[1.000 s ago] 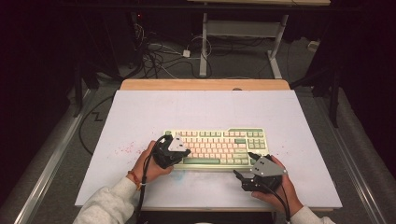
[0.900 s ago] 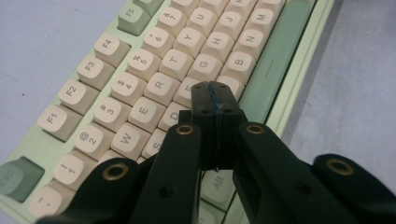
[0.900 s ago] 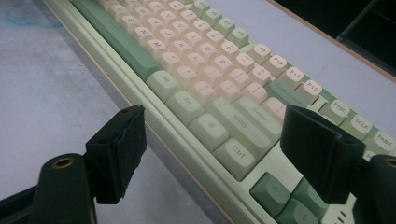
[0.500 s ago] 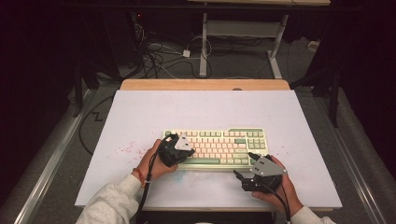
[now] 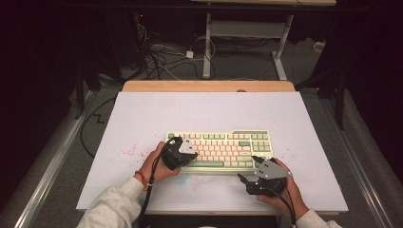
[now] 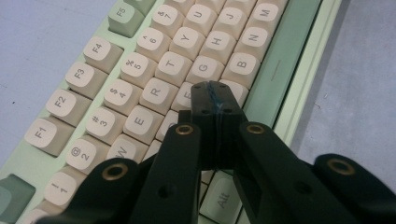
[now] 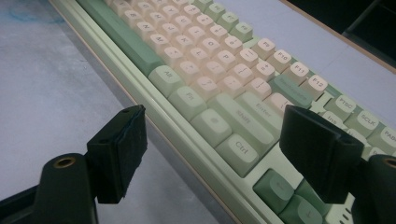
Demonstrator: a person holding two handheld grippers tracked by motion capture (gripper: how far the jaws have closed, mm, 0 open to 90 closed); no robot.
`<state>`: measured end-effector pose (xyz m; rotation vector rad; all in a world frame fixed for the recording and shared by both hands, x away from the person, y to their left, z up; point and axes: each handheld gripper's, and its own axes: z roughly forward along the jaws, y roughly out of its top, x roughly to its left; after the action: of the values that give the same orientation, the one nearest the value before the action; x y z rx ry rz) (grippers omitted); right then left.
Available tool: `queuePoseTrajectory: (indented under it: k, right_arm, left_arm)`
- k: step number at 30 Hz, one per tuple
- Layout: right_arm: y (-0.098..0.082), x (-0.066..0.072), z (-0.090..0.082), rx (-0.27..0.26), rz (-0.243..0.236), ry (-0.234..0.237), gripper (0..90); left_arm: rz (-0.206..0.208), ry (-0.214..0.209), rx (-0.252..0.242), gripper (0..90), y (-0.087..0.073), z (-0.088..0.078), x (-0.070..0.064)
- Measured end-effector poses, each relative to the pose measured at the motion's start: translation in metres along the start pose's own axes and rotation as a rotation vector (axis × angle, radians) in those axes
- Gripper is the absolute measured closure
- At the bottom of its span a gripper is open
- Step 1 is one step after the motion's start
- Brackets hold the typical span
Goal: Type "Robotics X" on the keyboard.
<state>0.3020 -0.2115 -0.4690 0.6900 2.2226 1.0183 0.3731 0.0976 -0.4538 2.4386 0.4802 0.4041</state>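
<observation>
Keyboard [image 5: 219, 150]: set near the front of the white bench [image 5: 142, 118], seen from the high view between the left hand-held gripper [image 5: 189, 151] and right hand-held gripper [image 5: 248, 168].

Left gripper view: jaws are clenched on nothing, tips poised over the keys around F [image 6: 184, 95]; a single key is best pressed squarely.

Right gripper view: jaws are released beside Ctrl [image 7: 242, 147].

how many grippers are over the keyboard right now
1. The left gripper, jaws shut, is over the keyboard's left half. The right gripper, jaws open, sits on the table off its near right corner.
</observation>
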Motion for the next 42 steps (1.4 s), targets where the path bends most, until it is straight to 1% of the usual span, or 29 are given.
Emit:
queuePoseTrajectory:
  k: [3,5,7,11,13,17,21,22,24,26,27,29,31,33,34,36,37,38,40,41,42]
  right_arm:
    - [0.000,-0.001,-0.001,-0.004,-0.002,-0.001,23.6]
    - [0.000,-0.001,0.000,-0.002,-0.003,-0.003,23.6]
    - [0.000,-0.001,0.000,-0.001,-0.003,-0.002,23.6]
    - [0.000,-0.002,0.000,-0.001,-0.002,-0.006,23.6]
    - [0.000,-0.002,-0.001,-0.002,0.000,-0.007,23.6]
    - [0.000,-0.002,-0.001,-0.005,0.001,-0.010,23.6]
    - [0.000,-0.003,-0.001,-0.005,0.002,-0.012,23.7]
    - [0.000,-0.003,-0.002,-0.005,0.001,-0.011,23.6]
    - [0.001,-0.003,-0.002,-0.006,0.002,-0.014,23.6]
    - [0.001,-0.004,-0.002,-0.007,0.003,-0.014,23.6]
    - [0.001,-0.004,-0.003,-0.007,0.005,-0.014,23.6]
    - [0.001,-0.004,-0.002,-0.006,0.004,-0.014,23.6]
    - [0.001,-0.004,-0.002,-0.007,0.003,-0.013,23.6]
    - [0.001,-0.004,-0.003,-0.007,0.004,-0.014,23.6]
    - [0.001,-0.005,-0.003,-0.007,0.004,-0.015,23.6]
    - [0.001,-0.005,-0.003,-0.009,0.007,-0.015,23.6]
    - [0.001,-0.005,-0.003,-0.009,0.006,-0.015,23.6]
    - [0.001,-0.005,-0.003,-0.009,0.006,-0.016,23.6]
    - [0.001,-0.005,-0.004,-0.010,0.006,-0.014,23.6]
    - [0.001,-0.005,-0.004,-0.010,0.006,-0.015,23.6]
    - [0.001,-0.006,-0.004,-0.010,0.005,-0.014,23.6]
  left_arm:
    - [0.000,0.016,-0.019,86.1,0.001,-0.005,0.000]
    - [-0.004,0.018,-0.031,86.0,0.001,-0.008,0.001]
    - [-0.004,0.032,-0.044,85.3,0.001,-0.010,0.002]
    - [-0.001,0.038,-0.058,84.3,0.001,-0.014,0.002]
    - [0.007,0.049,-0.061,82.8,0.001,-0.015,0.002]
    - [0.000,0.055,-0.074,79.9,0.000,-0.018,0.003]
    - [0.005,0.069,-0.080,77.5,-0.001,-0.019,0.003]
    - [0.006,0.063,-0.081,77.6,-0.001,-0.020,0.003]
    - [0.013,0.071,-0.086,76.4,-0.003,-0.020,0.002]
    - [0.011,0.073,-0.086,74.2,-0.004,-0.020,0.003]
    - [0.006,0.073,-0.095,72.2,-0.005,-0.020,0.003]
    - [0.008,0.076,-0.098,67.0,-0.006,-0.021,0.003]
    - [0.011,0.089,-0.099,63.9,-0.008,-0.022,0.003]
    - [0.014,0.095,-0.094,57.6,-0.009,-0.022,0.002]
    - [0.020,0.113,-0.094,53.5,-0.010,-0.022,0.001]
    - [0.026,0.126,-0.099,48.2,-0.013,-0.024,-0.001]
    - [0.031,0.131,-0.103,44.2,-0.015,-0.025,-0.002]
    - [0.039,0.145,-0.107,40.0,-0.017,-0.026,-0.003]
    - [0.040,0.166,-0.103,33.1,-0.020,-0.027,-0.005]
    - [0.034,0.166,-0.112,28.9,-0.023,-0.028,-0.005]
    - [0.034,0.176,-0.120,27.4,-0.024,-0.029,-0.006]
